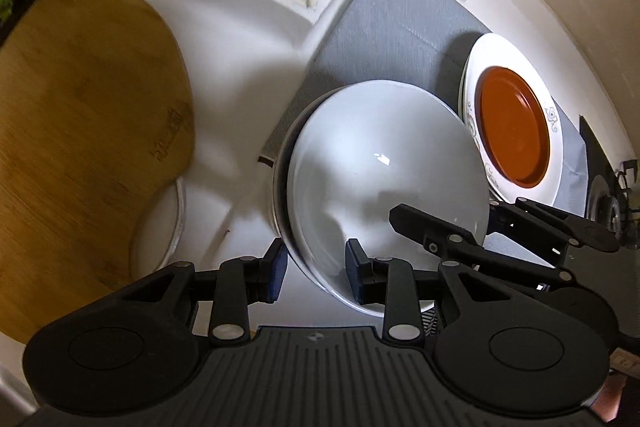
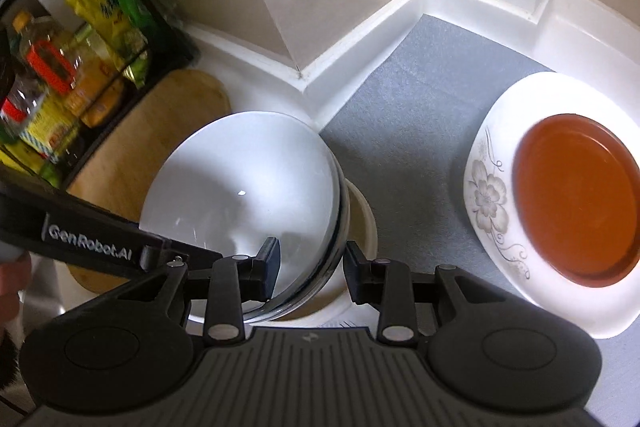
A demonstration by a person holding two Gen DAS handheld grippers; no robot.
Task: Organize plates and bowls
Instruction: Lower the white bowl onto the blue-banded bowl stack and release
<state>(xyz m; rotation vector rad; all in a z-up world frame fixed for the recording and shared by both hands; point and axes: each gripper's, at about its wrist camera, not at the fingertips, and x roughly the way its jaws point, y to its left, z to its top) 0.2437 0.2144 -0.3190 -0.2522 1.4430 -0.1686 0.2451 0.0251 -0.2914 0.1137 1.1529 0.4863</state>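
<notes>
On the white counter (image 1: pixel 240 39), where it meets the near-left edge of a grey mat (image 1: pixel 400 27), a stack of white bowls (image 1: pixel 384 171) is held between both grippers. In the left wrist view the left gripper (image 1: pixel 316 271) straddles the near-left rim of the stack, one blue-padded finger (image 1: pixel 276 267) outside the wall and the other inside the top bowl; the pads sit close on either side of the rim, though whether they press it tightly cannot be told for certain. The right gripper (image 1: pixel 440 227) reaches in from the right of that view over the opposite rim. In the right wrist view the right gripper (image 2: pixel 310 263) likewise brackets the stack's (image 2: pixel 248 195) rim, one finger inside the top bowl and one outside, over the layered edges of the bowls beneath. Both sets of jaws stand partly closed around the rims.

To the right of the stack, on the mat, lies a white floral plate (image 2: pixel 492 195) with an orange-brown plate (image 2: pixel 576 203) resting on it. These are apart from the bowls. To the left, a wooden cutting board (image 1: pixel 88 131) lies on the counter, and farther left in the right wrist view a black wire rack (image 2: pixel 100 67) holds bottles and yellow-green packets. Part of a hand (image 2: pixel 12 287) shows at that view's left edge.
</notes>
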